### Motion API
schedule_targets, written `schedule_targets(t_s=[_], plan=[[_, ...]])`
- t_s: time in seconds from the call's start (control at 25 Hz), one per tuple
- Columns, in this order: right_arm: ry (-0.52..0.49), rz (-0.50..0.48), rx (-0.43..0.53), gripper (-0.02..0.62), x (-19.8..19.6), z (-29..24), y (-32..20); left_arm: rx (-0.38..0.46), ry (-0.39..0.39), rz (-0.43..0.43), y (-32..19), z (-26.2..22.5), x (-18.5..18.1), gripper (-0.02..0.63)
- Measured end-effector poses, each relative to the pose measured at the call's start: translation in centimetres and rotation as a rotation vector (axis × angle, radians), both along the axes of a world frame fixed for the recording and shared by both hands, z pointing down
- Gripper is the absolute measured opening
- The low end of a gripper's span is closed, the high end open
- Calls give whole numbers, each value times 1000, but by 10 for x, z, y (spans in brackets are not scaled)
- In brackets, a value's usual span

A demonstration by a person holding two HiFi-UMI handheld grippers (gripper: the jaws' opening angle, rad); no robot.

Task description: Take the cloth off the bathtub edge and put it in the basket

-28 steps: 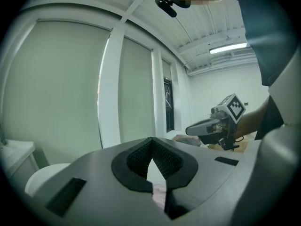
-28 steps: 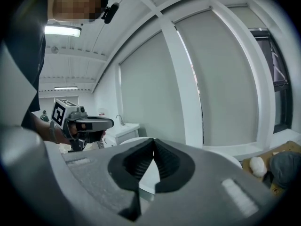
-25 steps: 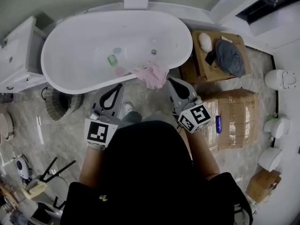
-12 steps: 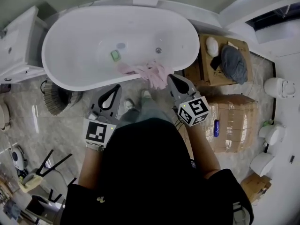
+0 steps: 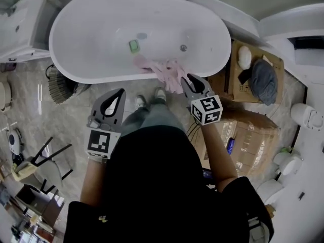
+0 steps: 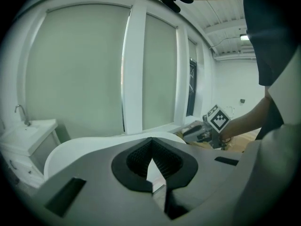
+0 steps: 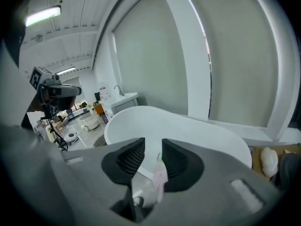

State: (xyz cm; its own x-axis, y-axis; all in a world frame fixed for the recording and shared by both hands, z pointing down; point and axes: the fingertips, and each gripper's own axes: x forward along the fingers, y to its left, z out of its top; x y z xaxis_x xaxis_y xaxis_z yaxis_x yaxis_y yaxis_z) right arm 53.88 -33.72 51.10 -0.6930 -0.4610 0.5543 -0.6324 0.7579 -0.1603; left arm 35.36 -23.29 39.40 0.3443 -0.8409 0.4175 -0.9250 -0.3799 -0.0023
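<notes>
My right gripper (image 5: 191, 78) has its jaws narrowly apart, just opening, with nothing pinched. The pink cloth (image 5: 164, 71) lies draped over the bathtub (image 5: 86, 39) edge, just ahead of its tips. My left gripper (image 5: 118, 93) is closed and empty.

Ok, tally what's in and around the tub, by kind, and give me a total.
Bathtub: 1
Pink cloth: 1
Woven basket: 1
Small green object: 1
Total: 4
</notes>
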Motion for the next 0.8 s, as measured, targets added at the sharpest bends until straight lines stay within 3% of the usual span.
schedule_targets(t_s=[0.24,0.32,0.48,0.8], plan=[[112,-71,-119,263,7,82,-20,-139,64,-168,0,19,5,11],[159,-101,-162,340,9,112,-22,-154,55,-192,0,24,9,11],[255,-170,-215,429,10,170,-25,-183,45,-227,-1,36,16,11],[420,-280,-317,488,19,279,-25,-268,19,-303,1,66,30,11]])
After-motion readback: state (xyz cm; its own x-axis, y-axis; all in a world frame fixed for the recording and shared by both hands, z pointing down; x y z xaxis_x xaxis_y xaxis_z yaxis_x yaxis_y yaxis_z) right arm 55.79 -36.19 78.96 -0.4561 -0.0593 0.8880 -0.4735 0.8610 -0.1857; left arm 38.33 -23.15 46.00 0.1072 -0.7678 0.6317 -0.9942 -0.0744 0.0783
